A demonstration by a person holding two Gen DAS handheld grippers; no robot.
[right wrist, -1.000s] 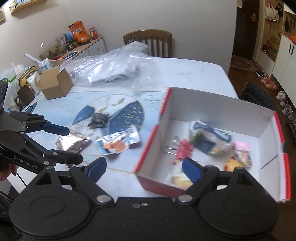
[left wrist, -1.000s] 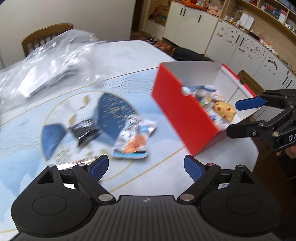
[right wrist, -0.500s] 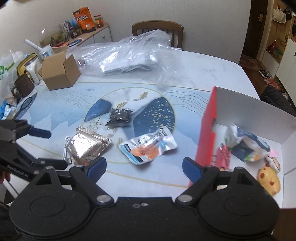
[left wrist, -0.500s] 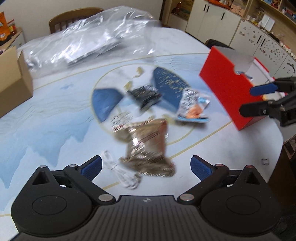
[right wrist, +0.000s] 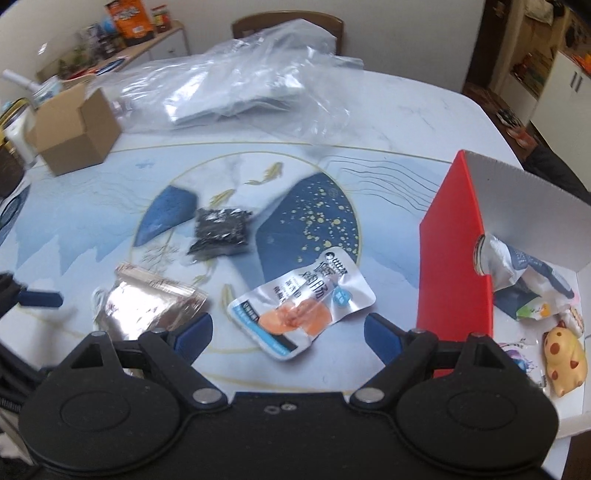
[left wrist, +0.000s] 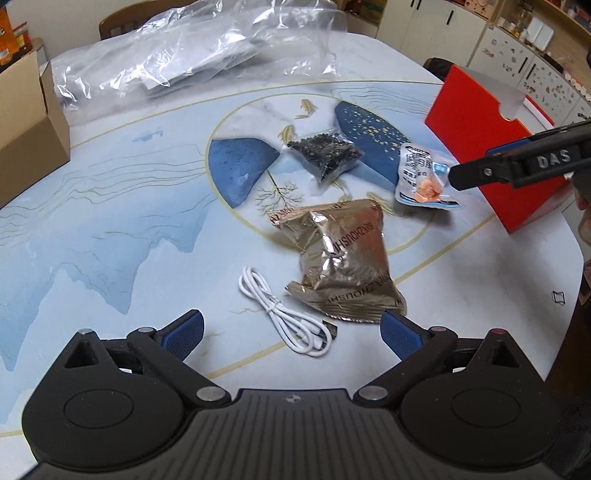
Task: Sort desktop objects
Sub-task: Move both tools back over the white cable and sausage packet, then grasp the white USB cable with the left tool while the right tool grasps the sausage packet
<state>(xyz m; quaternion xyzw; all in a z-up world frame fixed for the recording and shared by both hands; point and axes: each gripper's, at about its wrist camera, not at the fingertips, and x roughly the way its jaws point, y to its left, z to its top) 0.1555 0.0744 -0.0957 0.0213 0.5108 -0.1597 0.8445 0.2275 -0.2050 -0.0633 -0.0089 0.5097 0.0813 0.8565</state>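
Note:
My left gripper (left wrist: 291, 328) is open above a coiled white cable (left wrist: 284, 314), with a gold foil packet (left wrist: 341, 258) just beyond its right finger. My right gripper (right wrist: 288, 332) is open over a clear and white snack pouch (right wrist: 303, 306) that lies between its fingers, untouched. A black bag of small dark pieces (right wrist: 219, 230) (left wrist: 325, 155) lies farther back on the mat. The red box (right wrist: 456, 251) stands at the right and holds a crumpled packet (right wrist: 521, 269) and a yellow spotted toy (right wrist: 565, 358). The right gripper also shows in the left wrist view (left wrist: 517, 162).
A large clear plastic bag (left wrist: 192, 55) covers the far side of the table. A brown cardboard box (right wrist: 74, 129) stands at the far left. A wooden chair (right wrist: 288, 26) is behind the table. The table edge (left wrist: 569, 258) runs close on the right.
Both grippers swung left away from the red box and came down toward the mat. The left now looks at the cable and foil packet; the right sits over the snack pouch.

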